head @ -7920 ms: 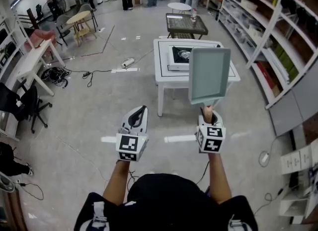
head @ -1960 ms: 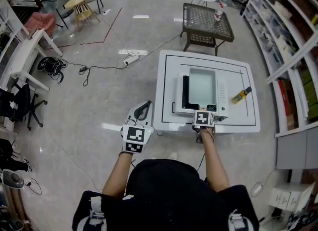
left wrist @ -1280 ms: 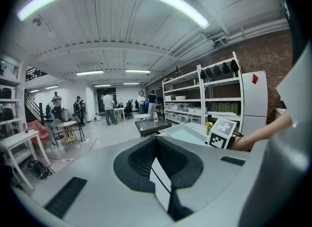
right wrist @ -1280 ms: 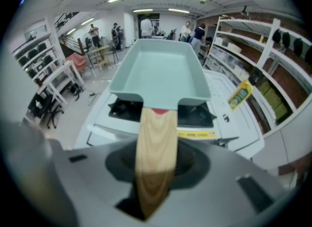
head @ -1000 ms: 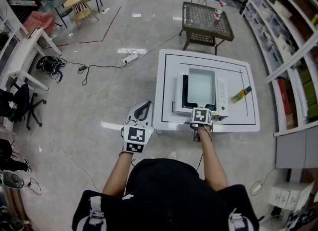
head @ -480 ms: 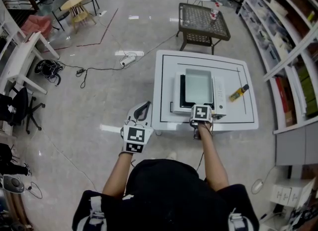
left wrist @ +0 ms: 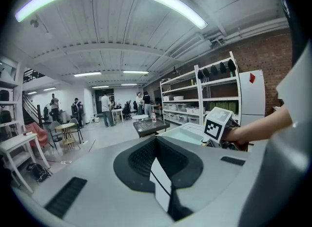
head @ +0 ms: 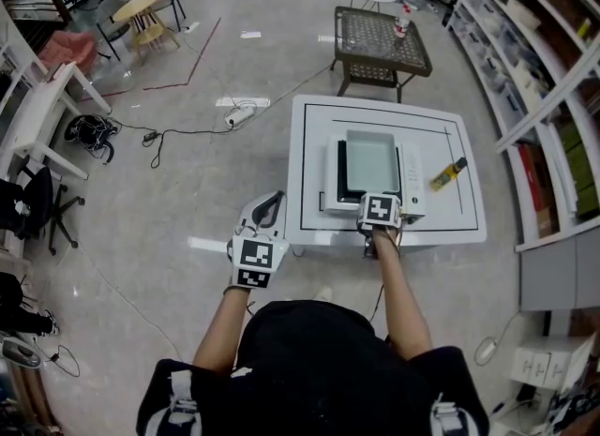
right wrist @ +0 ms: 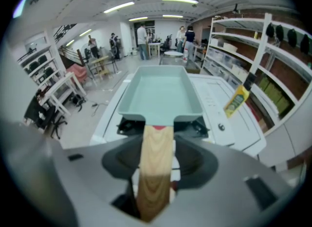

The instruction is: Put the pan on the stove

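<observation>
**Head view:** pan (head: 370, 164) sits on the stove (head: 413, 184), mid of the white table (head: 309, 134). Task looks prob. done bar the let-go. Right tongs (head: 379, 209) are at the stove's near edge, over the pan's handle end. Left tongs (head: 268, 205) hang off to the side, clear of the table & well apart from the pan. A yellow bottle (head: 447, 174) lies on the table right of the stove, not touching it.

**Left gripper view:** left tongs closed, nothing btwn the jaws, just pointing across the room.

**Right gripper view:** right tongs' jaws have just been opening & stand wide. The wooden handle (right wrist: 155, 167) runs btwn them, pads not pressing on it. Pan looks level on the burner supports.

**Risks:** the handle is inside the jaws, so a crooked or sideways pull-back could hook it & drag or tip the pan off the supports. A wide swing to the right could knock the bottle.

**Containers:** pan is empty, bare pale-green inside. Bins on the wall shelves (head: 506, 59): contents too small to tell.
</observation>
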{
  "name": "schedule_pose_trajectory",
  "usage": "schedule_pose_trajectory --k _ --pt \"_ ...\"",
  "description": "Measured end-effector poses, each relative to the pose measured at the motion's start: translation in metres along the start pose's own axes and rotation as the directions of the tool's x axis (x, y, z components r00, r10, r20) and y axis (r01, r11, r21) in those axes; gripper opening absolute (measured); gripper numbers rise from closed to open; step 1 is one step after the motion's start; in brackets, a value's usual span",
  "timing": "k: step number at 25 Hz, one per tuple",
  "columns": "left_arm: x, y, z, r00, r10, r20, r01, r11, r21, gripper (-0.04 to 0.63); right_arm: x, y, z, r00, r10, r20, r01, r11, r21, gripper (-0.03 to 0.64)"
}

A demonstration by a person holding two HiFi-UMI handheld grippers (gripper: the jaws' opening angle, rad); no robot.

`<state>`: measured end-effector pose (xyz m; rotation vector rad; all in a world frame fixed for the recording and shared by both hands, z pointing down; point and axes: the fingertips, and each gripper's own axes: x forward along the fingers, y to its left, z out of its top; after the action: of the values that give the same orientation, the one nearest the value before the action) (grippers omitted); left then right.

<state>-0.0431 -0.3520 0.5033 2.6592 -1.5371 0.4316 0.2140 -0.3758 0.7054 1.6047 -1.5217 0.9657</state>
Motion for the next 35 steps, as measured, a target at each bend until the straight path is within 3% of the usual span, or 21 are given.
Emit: schedule_pose_trajectory --k 3,15,17,20,23,28,32,35 --pt "0.0 -0.001 0.0 1.0 -0.001 0.001 0.001 1.0 0.001 0.025 -0.009 -0.003 0.008 0.999 -0.017 0.028 0.017 1.0 0.0 0.199" --pt "0.001 -0.009 0.014 0.999 -0.026 0.03 0.026 0.999 0.024 0.025 -0.049 0.007 0.04 0.974 0.08 0.21 -0.073 0.996 -0.04 0.198" --pt "0.004 -0.011 0.018 0.999 -0.034 0.036 0.033 0.999 0.03 0.025 -0.065 0.005 0.053 0.957 0.093 0.275 -0.079 0.995 -0.062 0.183" --pt "0.008 -0.015 0.028 0.998 -0.046 0.051 0.044 0.998 0.046 0.025 -0.092 0.001 0.07 0.927 0.106 0.361 -0.079 0.993 -0.089 0.103" --pt "0.009 -0.015 0.042 0.996 -0.049 0.075 0.045 0.997 0.06 0.025 -0.124 0.006 0.084 0.882 0.153 0.446 -0.108 0.986 -0.126 0.06" --pt "0.008 -0.009 0.059 0.993 -0.041 0.107 0.034 0.997 0.073 0.025 -0.165 0.014 0.098 0.817 0.21 0.537 -0.127 0.974 -0.188 0.039" --pt "0.005 -0.001 0.071 0.991 -0.029 0.128 0.019 0.997 0.081 0.025 -0.191 0.013 0.105 0.78 0.199 0.593 -0.101 0.976 -0.194 0.035" --pt "0.002 0.0 0.082 0.988 -0.03 0.152 0.017 0.996 0.085 0.025 -0.214 0.011 0.111 0.728 0.188 0.659 -0.089 0.979 -0.181 0.035"
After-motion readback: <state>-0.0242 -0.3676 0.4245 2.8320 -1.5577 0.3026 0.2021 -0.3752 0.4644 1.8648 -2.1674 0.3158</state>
